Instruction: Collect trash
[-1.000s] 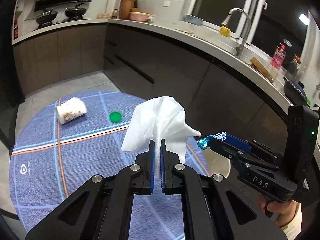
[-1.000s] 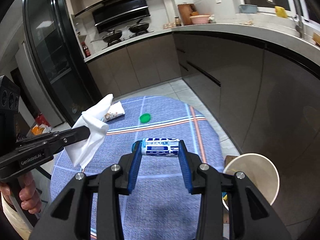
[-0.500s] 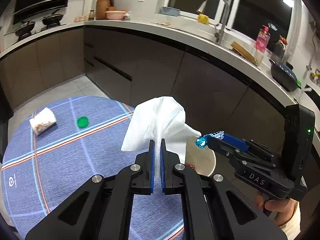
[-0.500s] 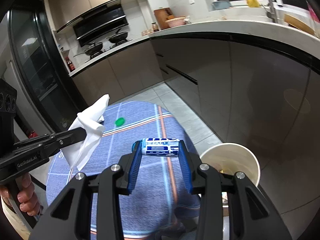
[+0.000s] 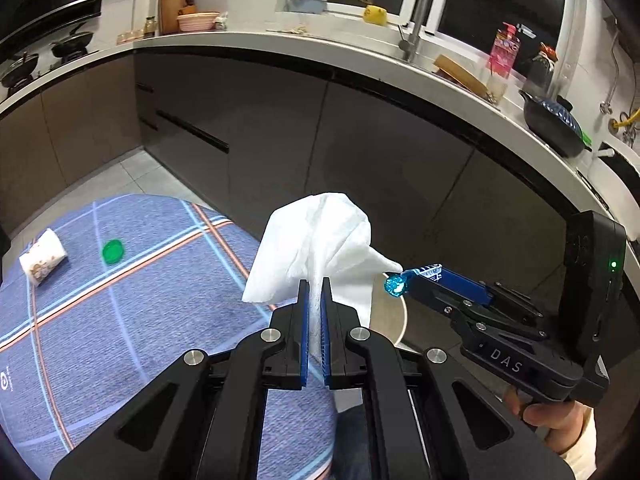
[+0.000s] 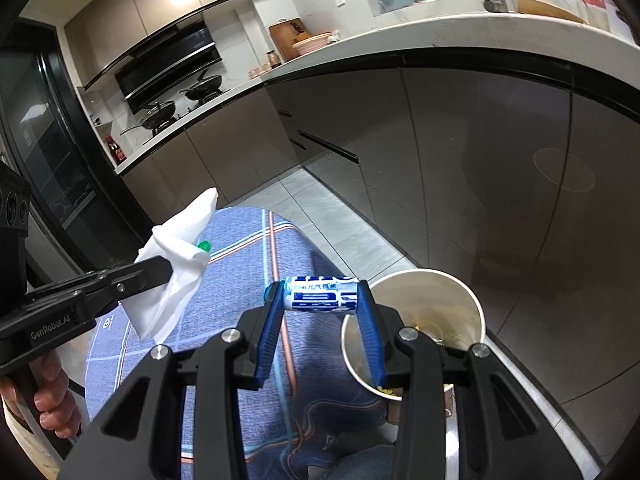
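Note:
My left gripper (image 5: 315,286) is shut on a crumpled white tissue (image 5: 320,244), which stands up above its fingers; the same tissue (image 6: 176,258) shows at the left of the right wrist view. My right gripper (image 6: 320,298) is shut on a small blue-and-white wrapper roll (image 6: 320,294), held crosswise between the blue pads, just left of and above a white trash bin (image 6: 460,284). In the left wrist view the bin's rim (image 5: 402,314) peeks out behind the tissue, and the right gripper (image 5: 400,280) shows from the side. A paper cup (image 5: 42,258) and a green cap (image 5: 113,251) lie on the blue tablecloth (image 5: 120,320).
Dark kitchen cabinets (image 6: 460,152) under a white counter (image 5: 360,60) with a sink tap (image 5: 412,8) curve behind the bin. Tiled floor (image 6: 340,224) lies between table and cabinets. A hand (image 5: 556,420) grips the right tool.
Both grippers have swung to the right with their loads. The cup and cap slid to the left of the left wrist view, and the bin now sits closer under the right gripper.

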Tool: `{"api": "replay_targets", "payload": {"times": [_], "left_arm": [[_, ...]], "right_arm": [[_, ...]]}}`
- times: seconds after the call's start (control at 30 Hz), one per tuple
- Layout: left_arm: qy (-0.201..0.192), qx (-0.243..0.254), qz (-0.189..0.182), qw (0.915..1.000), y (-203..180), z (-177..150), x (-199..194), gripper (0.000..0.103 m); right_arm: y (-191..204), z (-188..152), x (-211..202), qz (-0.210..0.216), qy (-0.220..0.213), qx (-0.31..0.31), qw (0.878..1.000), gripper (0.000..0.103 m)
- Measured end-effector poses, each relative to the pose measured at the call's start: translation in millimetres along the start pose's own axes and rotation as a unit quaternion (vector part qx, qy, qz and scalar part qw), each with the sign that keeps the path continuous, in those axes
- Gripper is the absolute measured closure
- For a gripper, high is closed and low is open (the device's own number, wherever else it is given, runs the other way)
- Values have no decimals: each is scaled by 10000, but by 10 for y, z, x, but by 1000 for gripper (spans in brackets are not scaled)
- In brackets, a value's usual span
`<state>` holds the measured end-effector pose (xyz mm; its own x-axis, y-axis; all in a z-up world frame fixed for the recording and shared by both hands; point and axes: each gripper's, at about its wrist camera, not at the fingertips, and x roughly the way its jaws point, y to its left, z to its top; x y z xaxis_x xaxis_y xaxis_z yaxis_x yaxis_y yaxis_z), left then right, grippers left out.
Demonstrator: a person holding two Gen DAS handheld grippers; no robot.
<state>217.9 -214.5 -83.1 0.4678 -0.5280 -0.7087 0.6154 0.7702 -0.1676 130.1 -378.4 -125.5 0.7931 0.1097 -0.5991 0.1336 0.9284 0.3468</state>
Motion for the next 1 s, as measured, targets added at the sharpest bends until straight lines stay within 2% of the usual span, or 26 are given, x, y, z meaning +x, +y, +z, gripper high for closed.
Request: {"api": "replay_targets", "payload": {"times": [0.5,1.0], "left_arm": [[476,331,-113,9983,-343,14,591,99],[1143,371,-124,9927,-405,-23,1405,99]], "right_arm": [[-546,-161,85,-202,141,405,9989,66],[-1046,-415,589,-190,654,701,9952,65]]}}
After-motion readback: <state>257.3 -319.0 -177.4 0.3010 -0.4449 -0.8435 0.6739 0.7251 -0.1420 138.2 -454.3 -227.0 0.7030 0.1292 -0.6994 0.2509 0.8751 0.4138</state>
